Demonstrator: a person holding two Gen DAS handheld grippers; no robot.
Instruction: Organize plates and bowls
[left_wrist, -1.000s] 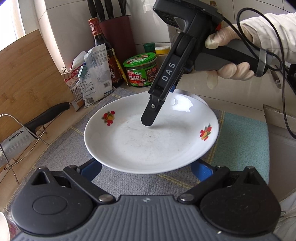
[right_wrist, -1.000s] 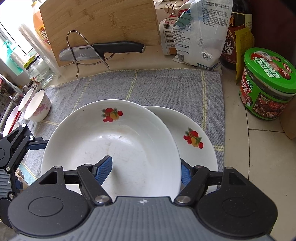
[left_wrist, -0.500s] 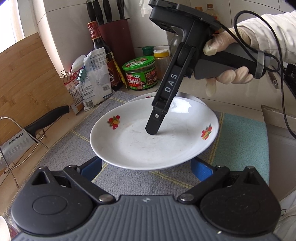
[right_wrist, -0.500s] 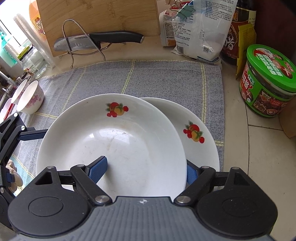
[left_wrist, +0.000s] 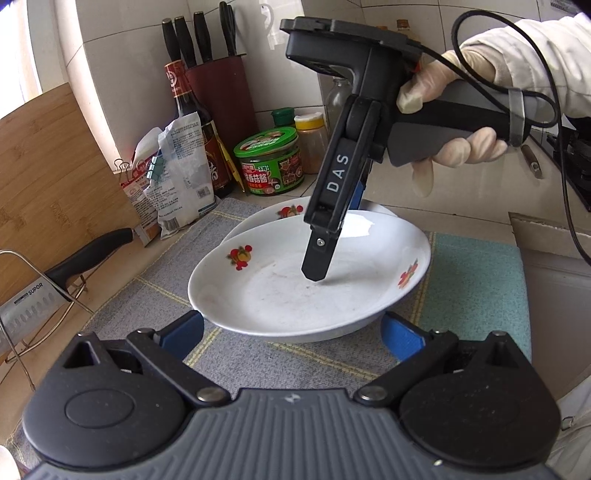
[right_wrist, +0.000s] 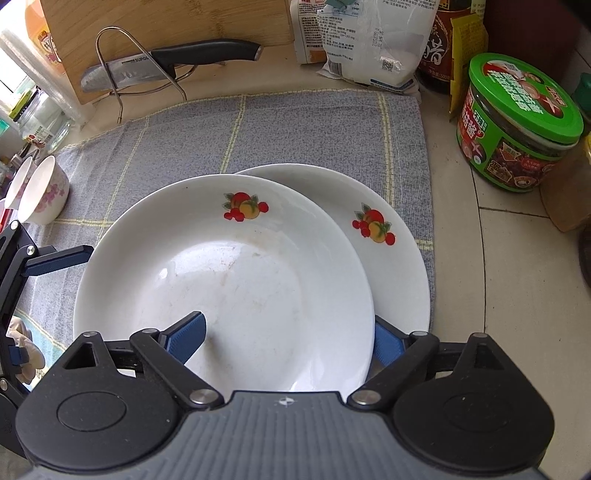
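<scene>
Two white plates with fruit prints lie on the grey cloth. The upper plate (right_wrist: 258, 280) (left_wrist: 295, 288) rests overlapping the lower plate (right_wrist: 391, 266) (left_wrist: 280, 214). My right gripper (right_wrist: 288, 332) straddles the upper plate's near rim and its jaws are opening. One blue pad sits inside the dish, the other outside under the rim, and neither presses on it. In the left wrist view one of its fingers (left_wrist: 317, 254) points down into the dish. My left gripper (left_wrist: 293, 332) stands open just short of that plate's rim, holding nothing.
Small floral bowls (right_wrist: 44, 192) stand at the cloth's left edge. A knife on a wire rack (right_wrist: 166, 62) and a wooden board (left_wrist: 48, 177) are behind. A green-lidded jar (right_wrist: 517, 122), bags (left_wrist: 177, 173), a bottle and a knife block (left_wrist: 218, 92) line the wall.
The right gripper's jaws have spread wider around the upper plate's rim. In the left wrist view the plate has sunk and drawn away onto the lower plate.
</scene>
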